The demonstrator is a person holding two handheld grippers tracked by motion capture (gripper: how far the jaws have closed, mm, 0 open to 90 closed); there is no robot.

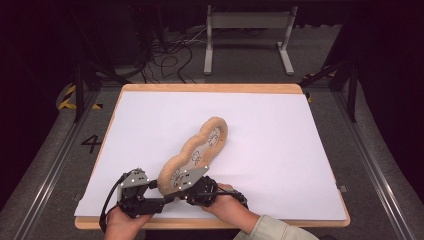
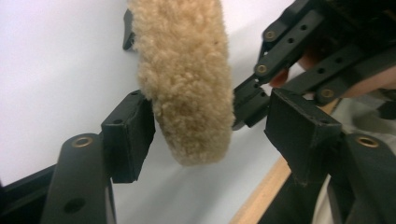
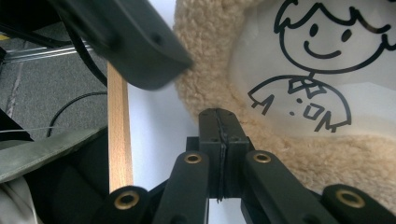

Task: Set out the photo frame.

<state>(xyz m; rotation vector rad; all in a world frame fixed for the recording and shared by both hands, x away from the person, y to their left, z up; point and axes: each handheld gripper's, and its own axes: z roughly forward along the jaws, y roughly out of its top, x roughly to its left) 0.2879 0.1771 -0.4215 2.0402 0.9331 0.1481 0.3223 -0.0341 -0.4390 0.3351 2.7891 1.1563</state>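
A long, lobed pad of tan fleecy fabric with white panels bearing black line drawings [image 1: 199, 150] lies diagonally on the white sheet [image 1: 280, 150] that covers the wooden tabletop [image 1: 210, 88]. Its far end rests near the middle of the sheet, and its near end is raised off the surface at the front edge, between the two hands.

In the high view the left gripper [image 1: 152, 186] sits at the pad's near tip, held by the person's left hand [image 1: 122, 222]. In the left gripper view its fingers [image 2: 128, 135] stand spread, one on each side of the rounded fleecy tip [image 2: 187, 88]; one pad lies just against the fleece, while the other is well clear of it, so nothing is pinched.

The right gripper [image 1: 186, 186] comes in from the right side of the same end, carried by the right hand [image 1: 227, 205] in a pale green sleeve [image 1: 272, 229]. In the right gripper view its fingers [image 3: 219, 135] are pressed tightly together, their tips at the fleecy border just below a white panel with a drawn smiling figure [image 3: 317, 65]. Whether a fold of the border is caught between them cannot be told, as no fabric is seen in the seam. The wooden edge of the tabletop [image 3: 119, 135] runs beside them.
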